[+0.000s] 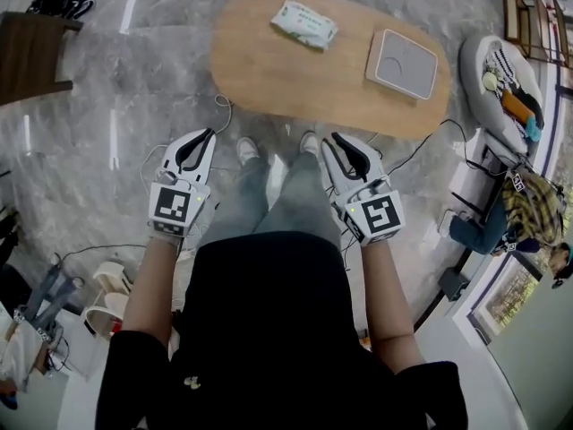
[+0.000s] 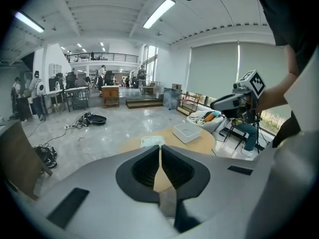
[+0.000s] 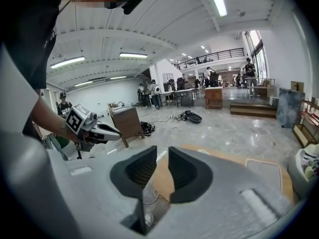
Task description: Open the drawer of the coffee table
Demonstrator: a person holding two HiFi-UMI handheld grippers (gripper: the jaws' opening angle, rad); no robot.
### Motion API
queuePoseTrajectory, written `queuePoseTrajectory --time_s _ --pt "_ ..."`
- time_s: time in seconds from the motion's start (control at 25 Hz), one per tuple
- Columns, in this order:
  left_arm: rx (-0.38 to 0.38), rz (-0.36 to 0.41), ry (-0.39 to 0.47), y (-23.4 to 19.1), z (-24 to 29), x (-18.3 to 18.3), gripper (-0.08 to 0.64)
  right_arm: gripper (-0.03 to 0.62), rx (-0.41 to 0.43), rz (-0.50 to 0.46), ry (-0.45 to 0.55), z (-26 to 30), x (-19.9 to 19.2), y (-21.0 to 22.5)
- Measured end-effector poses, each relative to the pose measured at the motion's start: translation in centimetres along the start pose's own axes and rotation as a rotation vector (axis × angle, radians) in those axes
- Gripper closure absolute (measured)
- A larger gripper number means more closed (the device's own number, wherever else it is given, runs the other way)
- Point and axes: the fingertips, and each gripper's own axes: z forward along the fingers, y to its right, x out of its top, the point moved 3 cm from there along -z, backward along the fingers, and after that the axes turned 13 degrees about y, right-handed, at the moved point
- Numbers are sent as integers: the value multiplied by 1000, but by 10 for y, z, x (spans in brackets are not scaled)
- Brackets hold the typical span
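The oval wooden coffee table (image 1: 295, 83) stands on the marble floor just ahead of my feet. A tissue pack (image 1: 304, 23) and a flat white box (image 1: 401, 64) lie on its top. No drawer front shows in any view. My left gripper (image 1: 208, 135) hangs above the floor short of the table's near edge, its jaws shut with nothing in them (image 2: 159, 147). My right gripper (image 1: 333, 138) is level with it on the other side of my legs. Its jaws stand slightly apart and empty (image 3: 162, 156), pointing at the table (image 3: 234, 161).
A dark wooden cabinet (image 1: 31, 56) stands at the far left. A white lounge chair (image 1: 501, 83) full of clutter and a seated person (image 1: 524, 213) are at the right. Cables (image 1: 224, 106) trail by the table's near edge. White stools (image 1: 107, 285) sit at lower left.
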Motion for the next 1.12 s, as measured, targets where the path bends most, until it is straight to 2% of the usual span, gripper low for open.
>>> queuePoseTrajectory --time_s 0.24,0.52,0.72,1.12 --pt "-74 10 -60 -7 22 -55 539 517 -39 16 -41 5 -40 4" --pt "-129 -2 -142 -18 51 -129 481 509 -29 40 -102 22 -84 5" --pt "-185 18 -192 -19 79 -184 441 503 -39 33 -106 35 -114 14" --pt "-222 81 -289 -27 132 -282 362 499 -95 93 -118 38 -176 36"
